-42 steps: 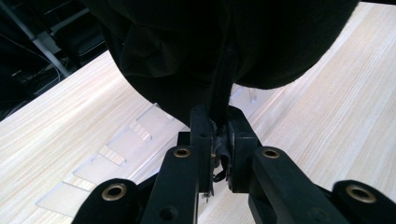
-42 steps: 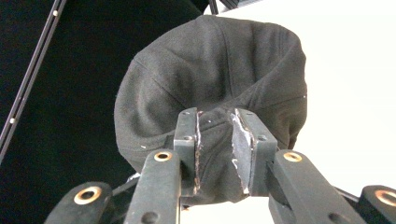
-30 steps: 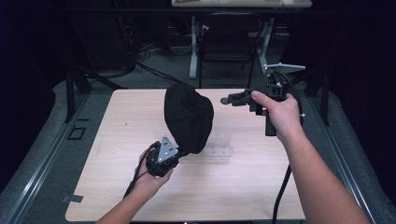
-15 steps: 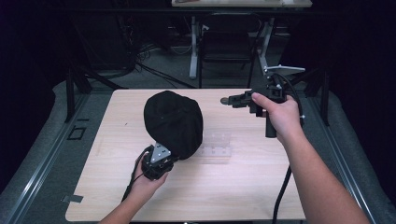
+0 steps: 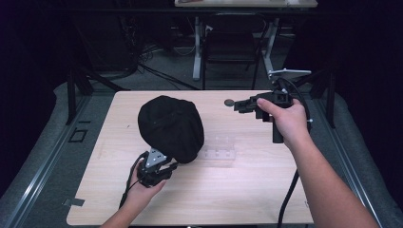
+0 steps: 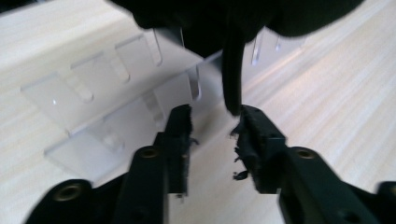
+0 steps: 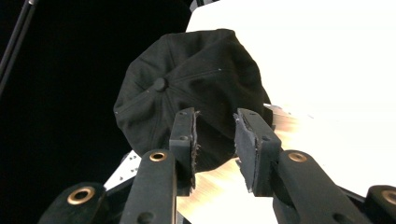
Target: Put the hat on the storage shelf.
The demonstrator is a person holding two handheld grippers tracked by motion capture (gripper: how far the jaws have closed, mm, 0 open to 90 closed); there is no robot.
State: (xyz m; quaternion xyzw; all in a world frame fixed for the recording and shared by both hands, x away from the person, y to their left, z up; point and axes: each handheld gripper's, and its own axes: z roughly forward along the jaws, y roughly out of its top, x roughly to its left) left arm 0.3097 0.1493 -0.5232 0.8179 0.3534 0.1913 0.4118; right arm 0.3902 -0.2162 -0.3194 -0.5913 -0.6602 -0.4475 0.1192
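the bench (image 5: 266,190) has a pale wood-grain top with rounded corners, lit from above so its surface stands out brightly against a very dark room. around it lies grey floor (image 5: 47,161), with a metal rail (image 5: 43,175) running along the left side and a small square outline marked near it. a strip of tape (image 5: 72,202) sits by the bench's near left corner. beyond the far edge, black cables (image 5: 157,71) trail across the floor, and the white legs of another table (image 5: 196,47) stand there, its light top just visible at the upper border. a dark chair (image 5: 230,50) stands between those legs. dark stand legs (image 5: 78,83) rise at the left. the rest is in shadow.
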